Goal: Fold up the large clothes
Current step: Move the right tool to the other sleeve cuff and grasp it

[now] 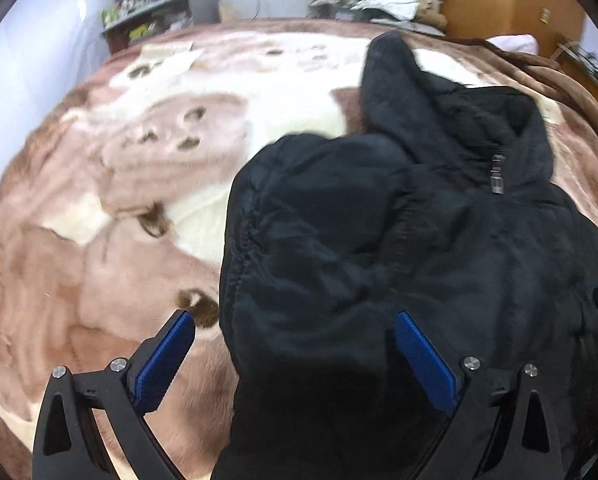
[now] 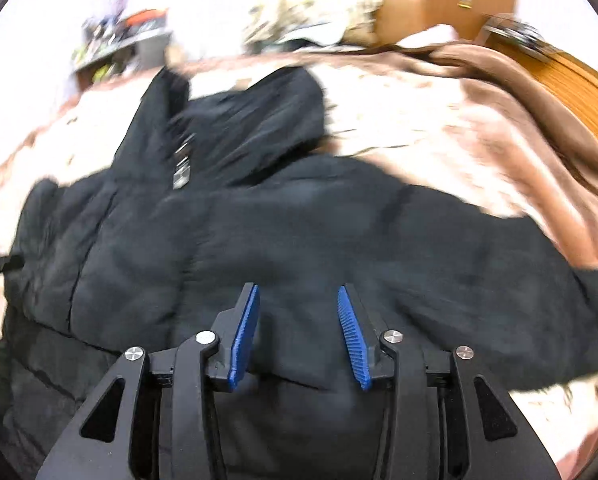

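A black padded hooded jacket (image 1: 399, 248) is lying across a brown-and-cream plush blanket (image 1: 111, 208), filling the centre and right of the left wrist view, its metal zipper pull (image 1: 497, 174) showing below the hood. The left gripper (image 1: 295, 326) is hovering wide open over the jacket's edge, holding nothing. The right gripper (image 2: 297, 302) is gaping partly open above the blurred fabric, apparently empty.
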`<state>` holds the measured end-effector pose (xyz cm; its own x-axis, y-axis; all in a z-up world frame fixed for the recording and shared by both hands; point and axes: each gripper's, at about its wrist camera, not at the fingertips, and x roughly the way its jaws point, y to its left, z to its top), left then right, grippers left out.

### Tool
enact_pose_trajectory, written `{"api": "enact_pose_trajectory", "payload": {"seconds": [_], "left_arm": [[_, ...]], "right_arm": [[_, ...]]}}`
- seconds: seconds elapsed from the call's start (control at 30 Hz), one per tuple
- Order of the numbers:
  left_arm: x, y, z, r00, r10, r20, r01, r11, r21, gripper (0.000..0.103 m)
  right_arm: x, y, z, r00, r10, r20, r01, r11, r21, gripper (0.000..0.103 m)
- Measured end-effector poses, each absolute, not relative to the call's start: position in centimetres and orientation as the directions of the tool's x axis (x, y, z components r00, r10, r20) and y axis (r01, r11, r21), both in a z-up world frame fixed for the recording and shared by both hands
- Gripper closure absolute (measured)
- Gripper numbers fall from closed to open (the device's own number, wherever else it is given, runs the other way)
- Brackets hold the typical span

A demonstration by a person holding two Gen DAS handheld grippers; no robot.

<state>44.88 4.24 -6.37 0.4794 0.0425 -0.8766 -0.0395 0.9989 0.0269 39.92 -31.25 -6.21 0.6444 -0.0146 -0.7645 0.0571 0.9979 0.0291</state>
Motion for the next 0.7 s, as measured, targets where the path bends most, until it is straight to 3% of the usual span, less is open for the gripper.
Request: {"api": "enact_pose_trajectory", "payload": {"seconds": [0.27, 0.43, 0.53, 0.6, 0.7], "left_arm": [[41.5, -0.2, -0.4, 0.547, -0.120, -0.828, 0.038, 0.992, -0.119, 0.002], [39.0, -6.5, 1.8, 0.563, -0.193, -0.803, 0.153, 0.980, -0.129, 0.002], [37.9, -9.9, 1.7, 0.551, -0.245, -0.798, 0.211, 0.966, -0.151, 0.002], [37.4, -11.7, 1.0, 0.538, -0.275, -0.797, 0.218, 0.959, -0.183, 0.002], [37.4, -13.7, -0.9, 0.521, -0.261, -0.813, 0.227, 0.960, -0.162, 0.002]], "right_arm": [[32.6, -43.8, -2.7, 0.679, -0.159, -0.717, 0.328, 0.939, 0.102, 0.052], [27.2, -52.2, -2.6, 0.637, -0.298, -0.711, 0.512, 0.853, 0.101, 0.047], [25.2, -55.4, -2.9, 0.599, -0.371, -0.710, 0.586, 0.807, 0.074, 0.044], [24.1, -57.2, -2.9, 0.585, -0.391, -0.711, 0.615, 0.785, 0.074, 0.037], [23.2, -59.6, -2.9, 0.566, -0.436, -0.699, 0.666, 0.742, 0.077, 0.034]]}}
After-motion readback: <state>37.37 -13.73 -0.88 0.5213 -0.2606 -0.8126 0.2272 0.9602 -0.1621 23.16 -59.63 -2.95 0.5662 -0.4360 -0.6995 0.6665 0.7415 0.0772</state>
